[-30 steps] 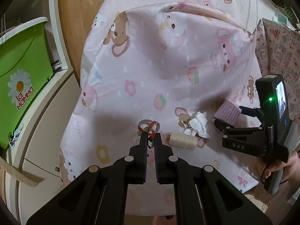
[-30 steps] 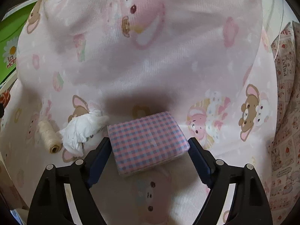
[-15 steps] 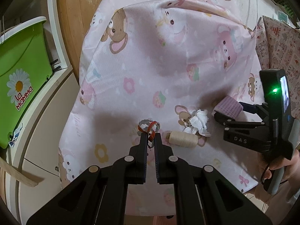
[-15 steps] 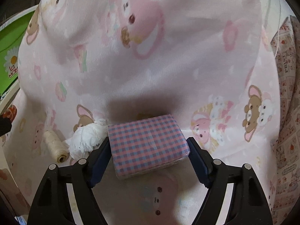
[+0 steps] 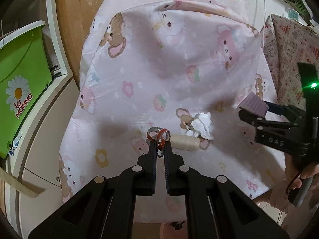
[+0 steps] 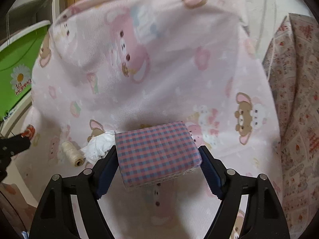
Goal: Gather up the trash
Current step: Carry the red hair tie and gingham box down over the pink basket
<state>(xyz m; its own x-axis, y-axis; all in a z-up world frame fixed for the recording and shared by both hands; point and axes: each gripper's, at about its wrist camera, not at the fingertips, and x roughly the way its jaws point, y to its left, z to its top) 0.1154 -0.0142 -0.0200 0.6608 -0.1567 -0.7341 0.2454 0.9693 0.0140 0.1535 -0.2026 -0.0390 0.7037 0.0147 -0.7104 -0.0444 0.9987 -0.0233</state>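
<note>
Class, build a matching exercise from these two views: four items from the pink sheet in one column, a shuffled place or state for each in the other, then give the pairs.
Column 1:
1 checked packet
2 red-and-silver wrapper
3 white tissue
4 cream thread spool

Column 2:
a lying on its side
b pinched in the shut left tongs
c crumpled on the sheet
d held between the wide right tongs

Pairs: 1-d, 2-b, 3-c, 4-a
</note>
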